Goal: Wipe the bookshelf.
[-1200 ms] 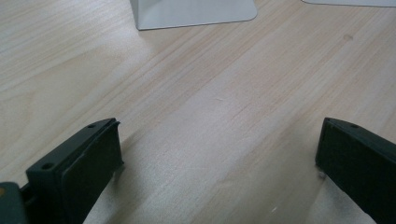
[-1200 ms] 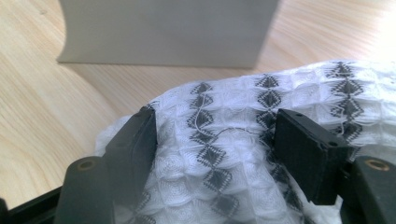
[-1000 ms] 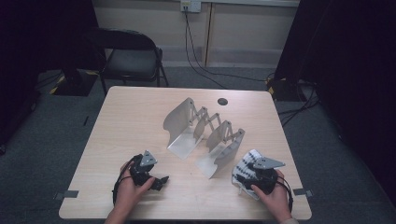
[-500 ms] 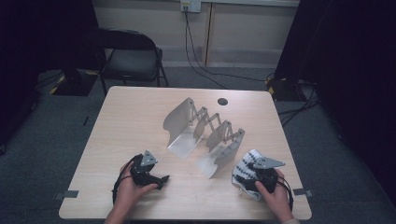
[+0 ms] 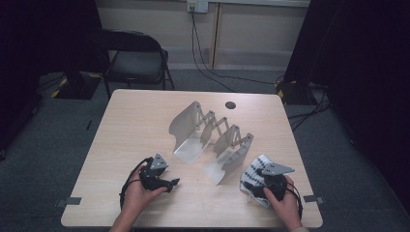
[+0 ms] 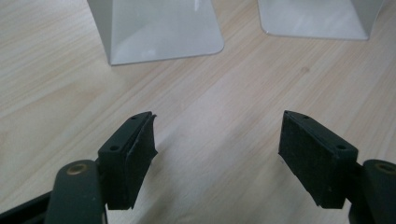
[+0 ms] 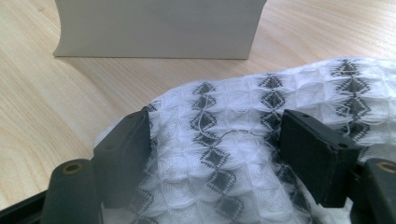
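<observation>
Pale wood-grain table (image 5: 145,125); behind, grey floor (image 5: 43,145), perhaps carpet.

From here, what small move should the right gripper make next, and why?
Probably close the right gripper: the folded white cloth already lies between its open jaws near the rack, ungripped, while the left gripper is empty over the bare table.
</observation>
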The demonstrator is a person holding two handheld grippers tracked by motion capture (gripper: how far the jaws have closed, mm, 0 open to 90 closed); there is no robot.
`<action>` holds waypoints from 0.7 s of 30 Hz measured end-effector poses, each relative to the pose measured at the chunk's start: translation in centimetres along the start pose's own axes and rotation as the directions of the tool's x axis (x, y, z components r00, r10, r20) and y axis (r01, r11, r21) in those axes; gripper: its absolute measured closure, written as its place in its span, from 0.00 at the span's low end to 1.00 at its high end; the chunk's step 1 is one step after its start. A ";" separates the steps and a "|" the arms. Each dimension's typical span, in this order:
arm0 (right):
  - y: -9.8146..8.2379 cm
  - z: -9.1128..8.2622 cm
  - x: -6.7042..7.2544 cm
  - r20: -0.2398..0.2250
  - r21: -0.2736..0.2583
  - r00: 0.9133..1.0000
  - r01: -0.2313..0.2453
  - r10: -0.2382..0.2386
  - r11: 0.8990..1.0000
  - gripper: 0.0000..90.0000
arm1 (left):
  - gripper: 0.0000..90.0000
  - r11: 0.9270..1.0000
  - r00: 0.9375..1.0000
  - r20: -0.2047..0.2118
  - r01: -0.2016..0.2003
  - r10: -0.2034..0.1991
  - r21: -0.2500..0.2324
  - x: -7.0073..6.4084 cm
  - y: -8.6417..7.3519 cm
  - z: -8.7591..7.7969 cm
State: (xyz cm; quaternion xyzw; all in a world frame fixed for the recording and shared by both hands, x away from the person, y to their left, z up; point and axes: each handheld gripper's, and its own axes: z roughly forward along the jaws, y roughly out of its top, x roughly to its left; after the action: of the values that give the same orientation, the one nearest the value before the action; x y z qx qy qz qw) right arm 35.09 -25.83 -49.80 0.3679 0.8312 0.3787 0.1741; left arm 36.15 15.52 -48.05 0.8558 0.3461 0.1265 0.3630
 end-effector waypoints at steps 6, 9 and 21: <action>0.0 0.0 0.0 0.001 0.000 1.000 0.001 -0.001 1.000 0.28 | 0.33 1.000 1.000 0.006 -0.027 0.027 -0.009 -0.2 2.1 0.0; 0.0 0.0 0.0 0.001 0.000 1.000 0.001 -0.001 1.000 0.28 | 0.35 0.999 0.999 0.012 -0.034 0.034 -0.012 -0.4 3.1 0.0; 0.0 0.0 0.0 0.001 0.000 1.000 0.002 -0.002 1.000 0.28 | 0.38 0.999 0.999 0.023 -0.048 0.048 -0.024 -0.6 6.2 0.4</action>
State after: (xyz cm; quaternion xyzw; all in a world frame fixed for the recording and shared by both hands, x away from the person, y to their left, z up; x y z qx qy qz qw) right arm 35.08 -25.81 -49.81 0.3674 0.8314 0.3784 0.1751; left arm 39.08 11.79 -43.92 0.8610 0.3196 0.1291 0.3740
